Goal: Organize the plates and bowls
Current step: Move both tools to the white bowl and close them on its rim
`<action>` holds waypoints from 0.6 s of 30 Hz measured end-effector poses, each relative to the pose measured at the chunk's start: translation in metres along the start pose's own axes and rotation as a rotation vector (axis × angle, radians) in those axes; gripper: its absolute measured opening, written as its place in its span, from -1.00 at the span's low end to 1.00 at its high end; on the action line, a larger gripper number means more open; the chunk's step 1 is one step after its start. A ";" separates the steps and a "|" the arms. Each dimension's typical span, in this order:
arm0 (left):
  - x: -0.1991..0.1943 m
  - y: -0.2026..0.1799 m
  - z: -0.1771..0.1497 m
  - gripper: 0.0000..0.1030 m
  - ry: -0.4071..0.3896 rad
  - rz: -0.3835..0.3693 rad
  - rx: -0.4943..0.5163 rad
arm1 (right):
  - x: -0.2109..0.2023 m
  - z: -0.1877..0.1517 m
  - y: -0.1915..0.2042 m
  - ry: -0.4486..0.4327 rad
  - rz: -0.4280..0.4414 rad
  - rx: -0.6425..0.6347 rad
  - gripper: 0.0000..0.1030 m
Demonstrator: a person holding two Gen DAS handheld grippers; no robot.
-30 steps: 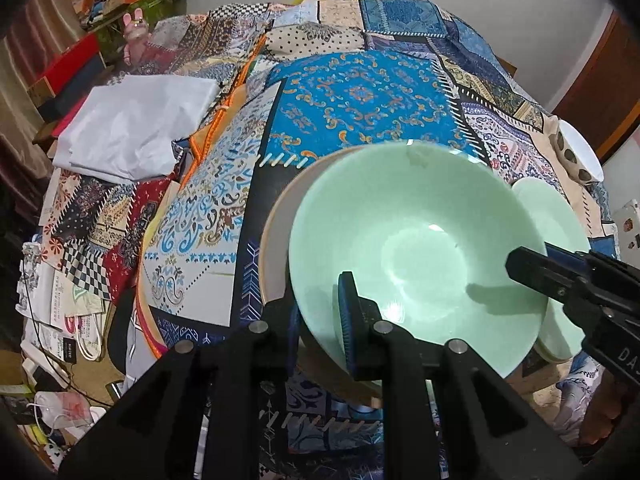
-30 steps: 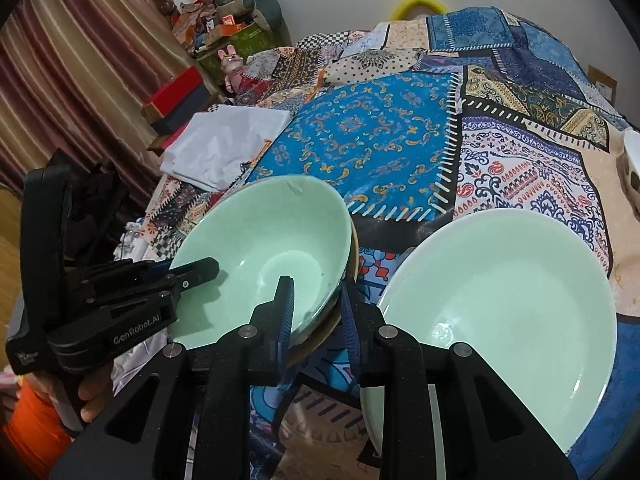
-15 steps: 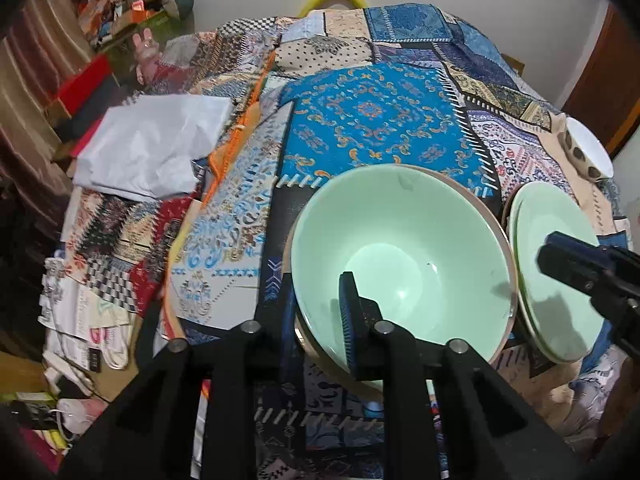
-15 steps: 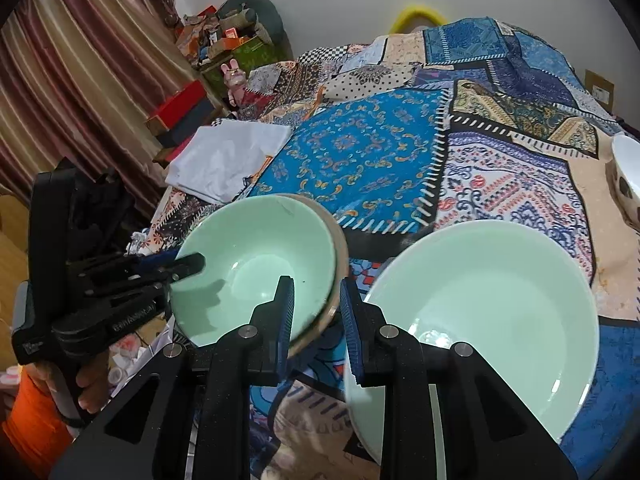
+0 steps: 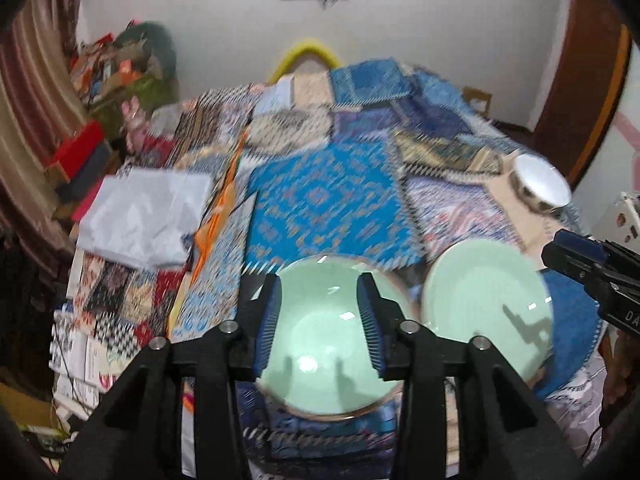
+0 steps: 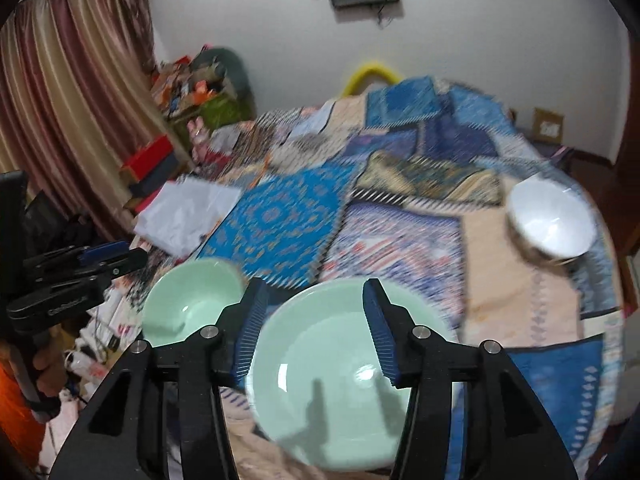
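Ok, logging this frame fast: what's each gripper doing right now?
Left gripper: jaws opening, holding nothing; green bowl lies below it.
Right gripper: jaws opening, holding nothing; green plate lies below it.

A second ago my left gripper point(image 5: 319, 322) was clamped on the near rim of the green bowl point(image 5: 320, 364); now its fingers are opening, clear of the rim, with the bowl seen lower between them. My right gripper point(image 6: 312, 330) has let go of the green plate point(image 6: 344, 380) likewise, fingers spreading. Both have lifted, so more of the bed point(image 6: 400, 232) and wall shows.
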State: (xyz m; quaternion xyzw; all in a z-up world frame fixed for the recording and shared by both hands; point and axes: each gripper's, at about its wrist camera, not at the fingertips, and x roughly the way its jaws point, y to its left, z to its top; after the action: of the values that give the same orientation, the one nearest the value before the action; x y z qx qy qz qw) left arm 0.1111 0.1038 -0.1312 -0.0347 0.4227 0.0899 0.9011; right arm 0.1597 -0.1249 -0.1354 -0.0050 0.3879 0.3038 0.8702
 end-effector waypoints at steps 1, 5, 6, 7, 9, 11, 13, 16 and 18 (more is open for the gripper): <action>-0.004 -0.006 0.004 -0.14 -0.013 -0.009 0.009 | -0.008 0.002 -0.005 -0.017 -0.019 -0.001 -0.10; -0.019 -0.037 0.020 0.21 -0.081 -0.048 0.048 | -0.033 0.009 -0.028 -0.073 -0.065 0.012 0.08; -0.023 -0.046 0.025 0.26 -0.097 -0.060 0.059 | -0.040 0.011 -0.034 -0.089 -0.079 0.017 0.11; -0.024 -0.054 0.028 0.28 -0.107 -0.073 0.069 | -0.044 0.012 -0.039 -0.101 -0.090 0.018 0.15; -0.027 -0.071 0.036 0.37 -0.119 -0.098 0.082 | -0.054 0.014 -0.049 -0.120 -0.115 0.019 0.15; -0.027 -0.085 0.044 0.40 -0.130 -0.117 0.093 | -0.061 0.017 -0.059 -0.134 -0.136 0.025 0.23; -0.026 -0.100 0.052 0.41 -0.136 -0.133 0.104 | -0.068 0.019 -0.070 -0.152 -0.156 0.035 0.42; -0.021 -0.123 0.064 0.52 -0.136 -0.162 0.122 | -0.077 0.022 -0.085 -0.177 -0.185 0.044 0.44; -0.017 -0.137 0.071 0.63 -0.142 -0.176 0.134 | -0.081 0.025 -0.096 -0.187 -0.206 0.051 0.44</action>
State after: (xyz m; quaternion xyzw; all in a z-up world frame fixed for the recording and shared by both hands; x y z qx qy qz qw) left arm 0.1801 -0.0226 -0.0740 -0.0047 0.3581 -0.0159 0.9335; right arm 0.1859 -0.2392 -0.0848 0.0057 0.3102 0.2023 0.9289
